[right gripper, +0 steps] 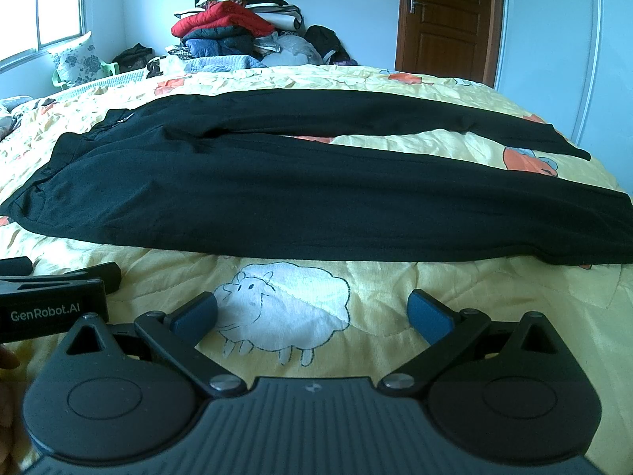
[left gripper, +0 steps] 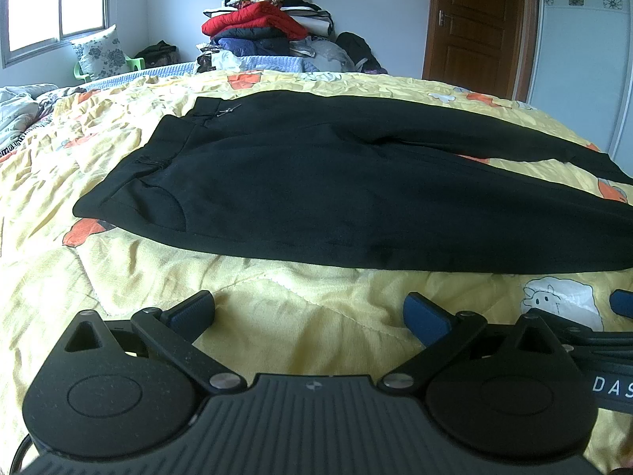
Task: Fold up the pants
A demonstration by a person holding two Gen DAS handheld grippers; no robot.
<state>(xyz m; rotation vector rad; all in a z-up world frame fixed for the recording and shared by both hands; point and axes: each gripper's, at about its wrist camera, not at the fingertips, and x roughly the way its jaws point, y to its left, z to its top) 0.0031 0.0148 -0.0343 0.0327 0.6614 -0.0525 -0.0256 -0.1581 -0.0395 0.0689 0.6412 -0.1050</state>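
Black pants (left gripper: pixel 316 182) lie spread flat on a yellow quilt (left gripper: pixel 277 308), waistband to the left, both legs running right with a gap between them. In the right wrist view the pants (right gripper: pixel 296 198) stretch across the whole bed. My left gripper (left gripper: pixel 308 312) hovers open over bare quilt, short of the pants' near edge, below the hip area. My right gripper (right gripper: pixel 312 310) is open too, above a white sheep print (right gripper: pixel 285 301), short of the near leg. Nothing is between either pair of fingers. The left gripper's body (right gripper: pixel 51 297) shows at the left of the right wrist view.
A tall pile of clothes (left gripper: pixel 269 19) stands against the far wall beyond the bed. A brown door (left gripper: pixel 474 23) is at the back right, a window (left gripper: pixel 51 4) and a flowered pillow (left gripper: pixel 103 51) at the back left. Crumpled bedding (left gripper: pixel 19 111) lies at the left edge.
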